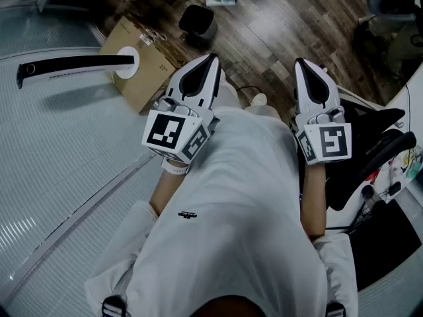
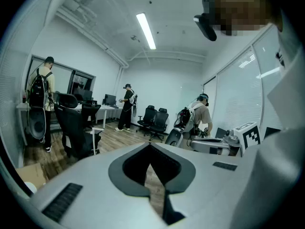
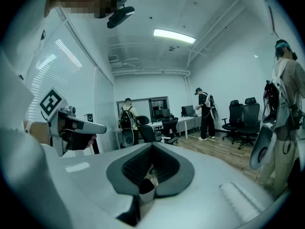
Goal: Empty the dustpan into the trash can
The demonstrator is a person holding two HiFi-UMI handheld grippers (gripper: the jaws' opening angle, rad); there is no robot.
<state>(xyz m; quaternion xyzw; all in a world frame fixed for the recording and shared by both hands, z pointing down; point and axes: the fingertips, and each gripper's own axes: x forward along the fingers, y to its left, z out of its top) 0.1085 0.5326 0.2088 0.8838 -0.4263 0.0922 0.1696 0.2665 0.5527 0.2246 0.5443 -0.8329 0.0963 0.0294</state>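
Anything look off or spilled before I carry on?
Nothing looks spilled or damaged. The left gripper and right gripper are both shut with nothing in them. A cardboard box lies askew on the wood floor near a small black bin.

Cool, dim, bluish pictures; a ceiling strip light (image 2: 145, 31) burns white in the left gripper view, and the wooden floor (image 1: 264, 25) shows pale glare in the head view. Both gripper views bend toward dark corners, with the left gripper (image 2: 150, 146) soft near the lens.
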